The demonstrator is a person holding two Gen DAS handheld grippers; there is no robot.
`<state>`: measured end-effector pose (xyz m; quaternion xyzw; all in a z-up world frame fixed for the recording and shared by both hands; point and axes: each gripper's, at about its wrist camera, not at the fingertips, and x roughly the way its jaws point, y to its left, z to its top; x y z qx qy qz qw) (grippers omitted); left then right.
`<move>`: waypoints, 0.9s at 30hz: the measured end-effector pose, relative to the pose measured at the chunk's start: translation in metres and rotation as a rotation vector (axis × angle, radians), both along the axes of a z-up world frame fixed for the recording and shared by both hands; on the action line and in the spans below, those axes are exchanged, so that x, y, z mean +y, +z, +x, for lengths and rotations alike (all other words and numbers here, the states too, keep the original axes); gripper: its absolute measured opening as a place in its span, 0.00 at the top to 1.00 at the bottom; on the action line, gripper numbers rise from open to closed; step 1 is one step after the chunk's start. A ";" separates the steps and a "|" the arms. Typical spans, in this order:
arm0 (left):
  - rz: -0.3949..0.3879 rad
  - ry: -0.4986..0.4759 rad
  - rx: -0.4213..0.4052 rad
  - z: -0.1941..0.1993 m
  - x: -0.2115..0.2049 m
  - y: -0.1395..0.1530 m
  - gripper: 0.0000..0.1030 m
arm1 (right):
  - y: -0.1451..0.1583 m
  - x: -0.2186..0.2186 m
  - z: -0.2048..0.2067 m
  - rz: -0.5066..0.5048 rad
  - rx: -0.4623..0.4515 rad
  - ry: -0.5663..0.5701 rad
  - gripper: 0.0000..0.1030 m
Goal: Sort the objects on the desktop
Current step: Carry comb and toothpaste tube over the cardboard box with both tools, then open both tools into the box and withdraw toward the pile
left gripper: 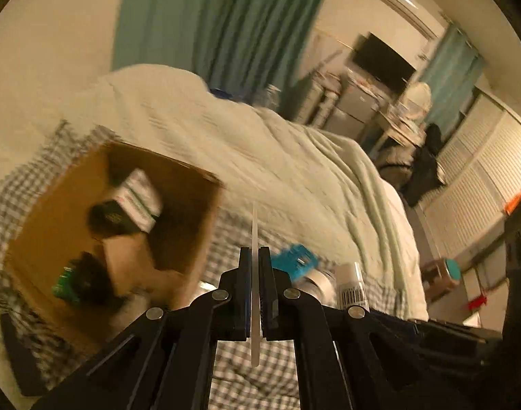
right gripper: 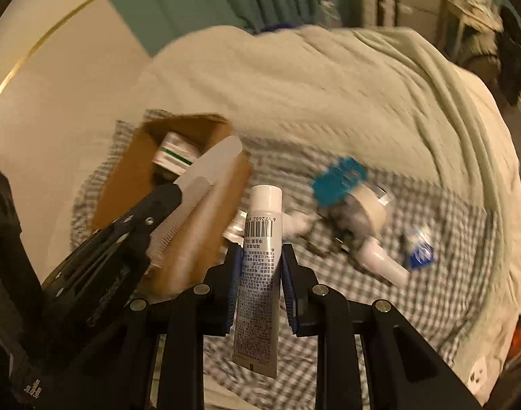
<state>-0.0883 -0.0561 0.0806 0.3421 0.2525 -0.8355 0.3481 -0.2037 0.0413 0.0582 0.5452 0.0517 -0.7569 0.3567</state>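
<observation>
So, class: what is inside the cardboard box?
In the cardboard box: a white green-striped carton, dark items, a green packet. The bottom beneath them is hidden.

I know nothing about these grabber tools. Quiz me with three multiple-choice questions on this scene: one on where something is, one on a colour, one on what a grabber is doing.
1. Where is the green-striped white carton?
A. inside the brown cardboard box
B. on the pale green blanket
C. between the right gripper's pads

2. What colour is the cap of the squeeze tube with the barcode?
A. red
B. white
C. black

3. What is the left gripper doing?
A. standing wide open
B. clamped on a thin, flat translucent white comb
C. clamped on a roll of tape

Answers: 1 A, the carton shows within the box walls; 2 B, the tube's top end is white; 3 B, the comb stands edge-on between closed pads.
</observation>
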 end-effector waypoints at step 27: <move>-0.036 0.307 -0.145 0.061 -0.100 -0.017 0.28 | -0.026 -0.128 0.008 0.060 0.077 0.092 0.53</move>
